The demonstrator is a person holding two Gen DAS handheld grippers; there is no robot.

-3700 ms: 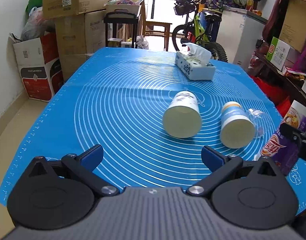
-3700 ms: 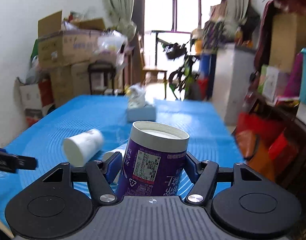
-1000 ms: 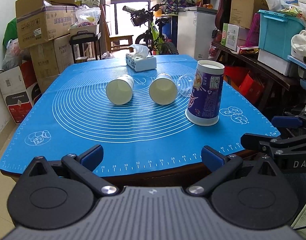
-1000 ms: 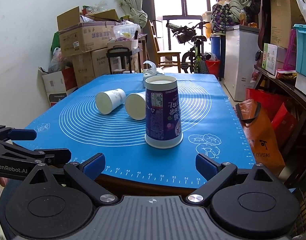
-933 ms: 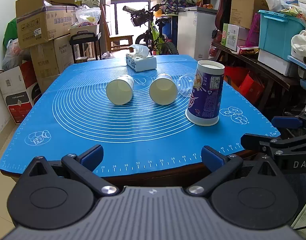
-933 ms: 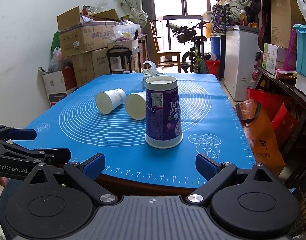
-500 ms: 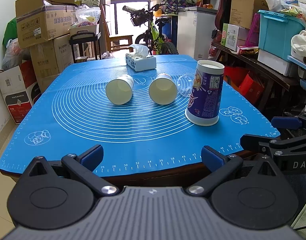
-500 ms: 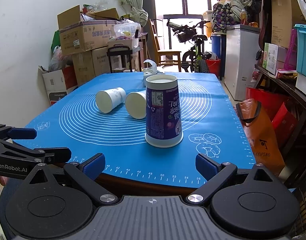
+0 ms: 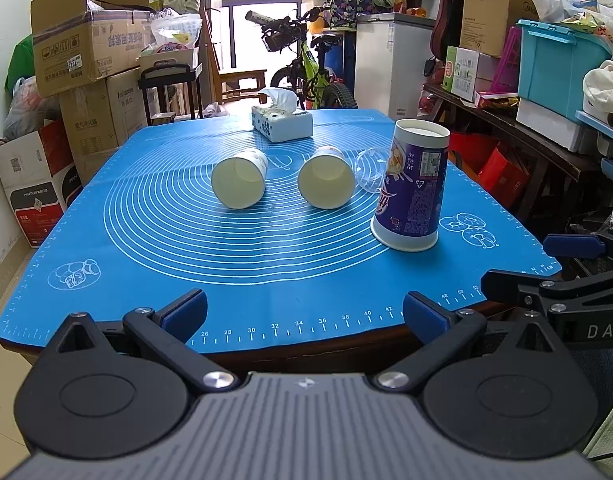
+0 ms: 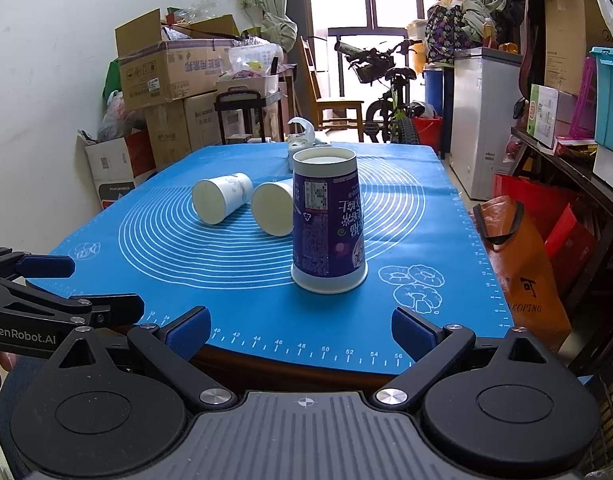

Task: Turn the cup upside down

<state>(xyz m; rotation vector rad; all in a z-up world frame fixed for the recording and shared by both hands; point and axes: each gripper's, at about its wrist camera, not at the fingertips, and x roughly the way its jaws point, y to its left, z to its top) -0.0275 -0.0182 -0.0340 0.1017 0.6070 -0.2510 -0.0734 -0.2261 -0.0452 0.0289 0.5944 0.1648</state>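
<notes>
A tall purple paper cup (image 9: 412, 188) stands upside down, rim on the blue mat (image 9: 186, 248), at the right front; it also shows in the right wrist view (image 10: 326, 220). Two white paper cups lie on their sides behind it, one at the left (image 9: 238, 183) and one in the middle (image 9: 326, 183). My left gripper (image 9: 304, 310) is open and empty before the table's front edge. My right gripper (image 10: 300, 330) is open and empty, also back from the front edge, in line with the purple cup.
A clear plastic cup (image 9: 368, 170) lies beside the purple cup. A tissue box (image 9: 281, 122) sits at the mat's far end. Cardboard boxes (image 9: 86, 80) stand left, a bicycle (image 9: 306, 68) and a white freezer (image 9: 390, 60) behind, cluttered shelves right.
Over 3.7 s my right gripper set the purple cup down upside down, let go and drew back. Both grippers pulled back from the table. In the last second almost nothing moved.
</notes>
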